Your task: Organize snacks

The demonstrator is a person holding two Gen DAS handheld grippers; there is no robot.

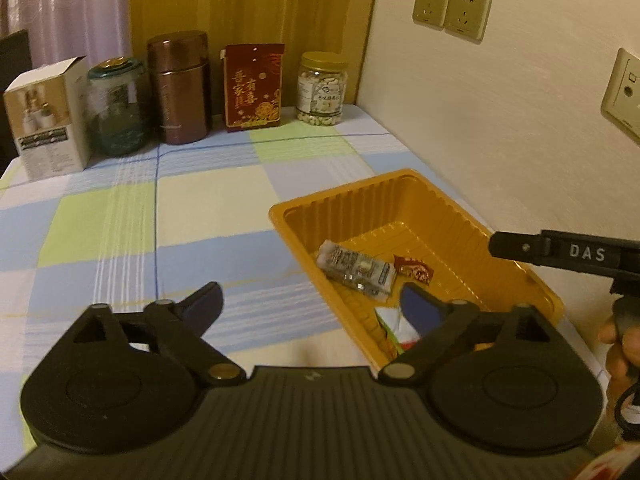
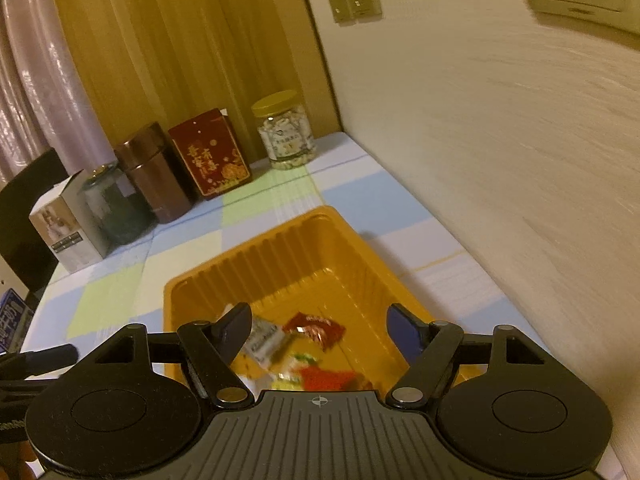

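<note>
Your left gripper is hovering spread wide and empty, its right finger over the near corner of the orange tray; only this view is showing your right hand. The right wrist view alone is catching the blue item at far left. Your right gripper is hanging open above the tray, holding nothing, with the red wrapper and clear packet lying between its fingers.

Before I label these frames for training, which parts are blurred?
Left wrist view: mostly sharp, the clear-wrapped snack in the orange plastic tray reads crisply. Right wrist view: motion-smeared, wall streaked, snack wrappers in the tray soft.
</note>
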